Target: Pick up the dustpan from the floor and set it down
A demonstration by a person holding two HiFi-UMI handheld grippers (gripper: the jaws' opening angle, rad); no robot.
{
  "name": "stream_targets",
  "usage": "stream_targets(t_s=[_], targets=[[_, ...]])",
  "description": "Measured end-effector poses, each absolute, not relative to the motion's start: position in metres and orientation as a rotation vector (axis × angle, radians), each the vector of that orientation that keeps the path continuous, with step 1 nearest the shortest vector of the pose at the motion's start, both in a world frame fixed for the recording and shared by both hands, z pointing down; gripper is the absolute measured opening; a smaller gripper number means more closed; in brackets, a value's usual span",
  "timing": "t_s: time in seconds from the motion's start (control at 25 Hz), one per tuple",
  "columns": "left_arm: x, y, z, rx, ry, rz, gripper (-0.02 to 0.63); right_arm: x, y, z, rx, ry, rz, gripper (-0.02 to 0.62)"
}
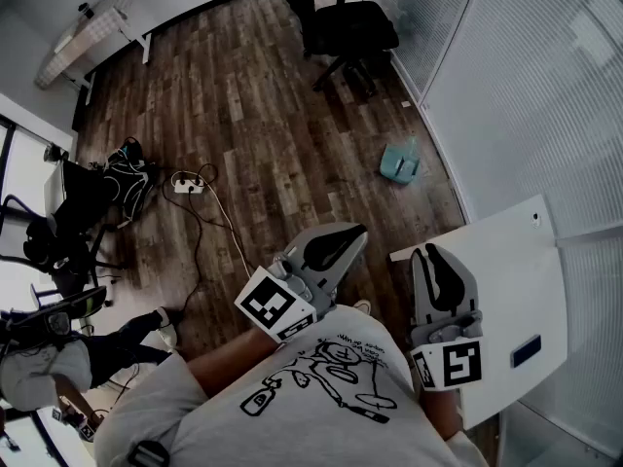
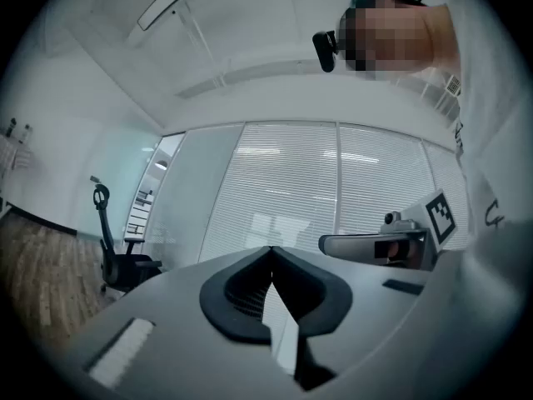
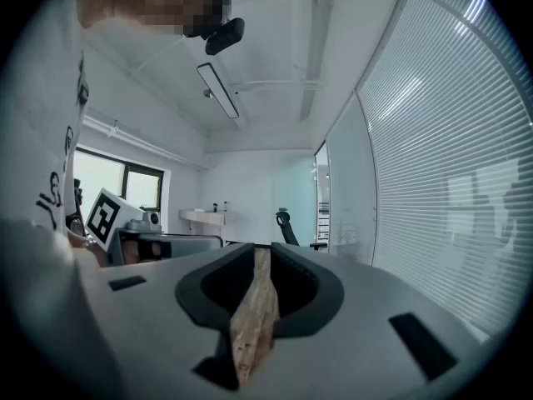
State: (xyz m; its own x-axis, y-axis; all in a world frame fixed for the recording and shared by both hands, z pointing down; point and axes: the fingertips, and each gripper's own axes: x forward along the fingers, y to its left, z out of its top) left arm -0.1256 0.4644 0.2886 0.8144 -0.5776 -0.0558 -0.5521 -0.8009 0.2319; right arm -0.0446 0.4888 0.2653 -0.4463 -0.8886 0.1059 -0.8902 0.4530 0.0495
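The teal dustpan (image 1: 399, 163) lies on the wood floor near the blind-covered glass wall, well ahead of both grippers. My left gripper (image 1: 358, 233) is held level at chest height, its jaw tips meeting, shut on nothing; it looks at the blinds (image 2: 271, 250). My right gripper (image 1: 429, 252) hovers over the corner of a white table (image 1: 506, 280). Its jaws stand a narrow slit apart with nothing between them, and floor shows through the gap (image 3: 261, 248). Neither gripper view shows the dustpan.
A black office chair (image 1: 341, 27) stands beyond the dustpan. A power strip (image 1: 187, 185) with trailing cables lies on the floor at left, by a bag and a seated person's legs (image 1: 117, 343). A dark flat object (image 1: 526, 350) rests on the white table.
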Motion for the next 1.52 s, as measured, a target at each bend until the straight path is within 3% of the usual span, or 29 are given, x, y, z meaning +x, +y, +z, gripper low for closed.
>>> stream_targets(t_s=[0.76, 1.24, 1.52], targets=[[-0.18, 0.437, 0.314, 2.74, -0.849, -0.104, 0.002, -0.088, 0.462, 0.288, 1.643, -2.531, 0.161, 0.055], [-0.143, 0.375, 0.323, 2.73, -0.888, -0.08, 0.002, -0.051, 0.395, 0.314, 1.61, -2.542, 0.21, 0.055], [-0.087, 0.323, 0.324, 2.742, -0.879, -0.051, 0.002, 0.008, 0.344, 0.317, 1.63, -2.539, 0.214, 0.055]])
